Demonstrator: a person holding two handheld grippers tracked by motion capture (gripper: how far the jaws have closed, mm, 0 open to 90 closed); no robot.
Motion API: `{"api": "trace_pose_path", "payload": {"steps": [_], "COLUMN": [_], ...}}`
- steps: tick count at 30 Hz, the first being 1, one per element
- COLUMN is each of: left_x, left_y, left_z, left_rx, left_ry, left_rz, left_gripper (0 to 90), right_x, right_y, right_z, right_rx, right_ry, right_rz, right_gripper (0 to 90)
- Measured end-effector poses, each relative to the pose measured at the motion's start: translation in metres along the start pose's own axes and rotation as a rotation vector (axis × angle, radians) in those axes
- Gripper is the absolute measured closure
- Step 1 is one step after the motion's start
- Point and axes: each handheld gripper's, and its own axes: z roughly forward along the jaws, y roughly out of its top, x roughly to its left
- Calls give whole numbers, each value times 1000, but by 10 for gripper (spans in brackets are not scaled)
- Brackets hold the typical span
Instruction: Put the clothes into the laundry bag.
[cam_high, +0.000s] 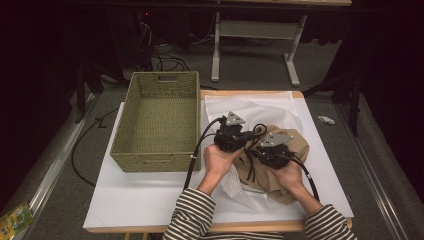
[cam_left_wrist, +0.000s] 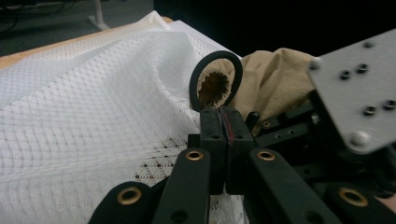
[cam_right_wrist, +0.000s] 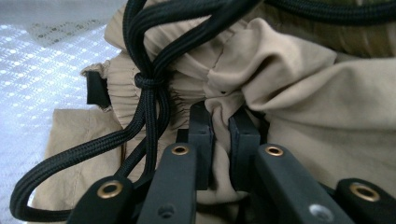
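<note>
bag: one tan drawstring bag (cam_high: 280, 165), crumpled, on the right half of the white board (cam_high: 130, 195), lying on the mesh sheet
cords: black drawstring cords (cam_right_wrist: 149, 98), several strands bunched and knotted at the gathered mouth; exact count cannot be told
loop: one black cord loop (cam_left_wrist: 215, 79) stands up just past the left jaws, tan fabric behind it
left gripper (cam_high: 231, 136): jaws fully together, pinched on the base of the cord loop
right gripper (cam_high: 272, 150): jaws nearly together, a fold of the bag's tan fabric squeezed between the pads; sits on the bag, just beside the left gripper
hands: two, one per gripper, striped sleeves at the bottom edge
mesh: one white mesh sheet (cam_high: 250, 107), under and behind the bag
basket: one green woven basket (cam_high: 127, 155), left of the bag, close by, one cut-out handle visible on the far wall
writing: none readable on bag, basket or grippers
floor: one yellow-green packet (cam_high: 14, 219) at far left, print too small to read; one small white object (cam_high: 326, 119) to the right of the table
</note>
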Motion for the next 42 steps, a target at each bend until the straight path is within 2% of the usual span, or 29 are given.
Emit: {"api": "trace_pose_path", "payload": {"steps": [2,6,9,13,17,20,25,27,30,32,34,35,36,39,40,42], "left_x": [3,6,8,10,11,12,13,13,13,13,12,12,12,13,14,15], "left_y": [-1,0,-1,-1,-2,-2,-3,-3,-3,-3,-3,-3,-3,-3,-3,-4], "left_z": [-1,-3,-4,-5,-5,-4,-4,-5,-5,-5,-3,-3,-3,-2,-1,1], "left_rx": [3,3,9,10,9,7,14,16,14,15,14,15,15,19,25,25], "left_ry": [5,20,26,30,30,29,29,29,28,27,27,26,25,28,30,34], "left_rz": [-5,-14,-14,-17,-20,-28,-23,-22,-22,-22,-26,-26,-27,-26,-24,-35], "left_gripper": [894,893,893,893,893,893,893,893,893,893,893,893,893,893,893,893], "right_x": [1,2,2,-2,-10,-23,-47,-60,-70,-74,-74,-73,-71,-68,-66,-63], "right_y": [-1,-1,-1,-3,-3,-4,-6,-9,-13,-15,-17,-18,-20,-20,-21,-21], "right_z": [-3,-21,-34,-56,-83,-99,-104,-96,-82,-70,-62,-57,-52,-45,-45,-47], "right_rx": [-8,-32,-52,-93,-148,-187,-190,-170,-119,-92,-73,-65,-60,-24,-25,-48], "right_ry": [11,47,47,41,-6,-60,-156,-142,-105,-67,-21,9,42,89,97,115], "right_rz": [2,22,26,39,31,63,135,175,213,225,236,228,208,176,160,126], "right_gripper": [767,648,578,528,481,429,325,284,257,275,355,434,550,728,797,866]}}
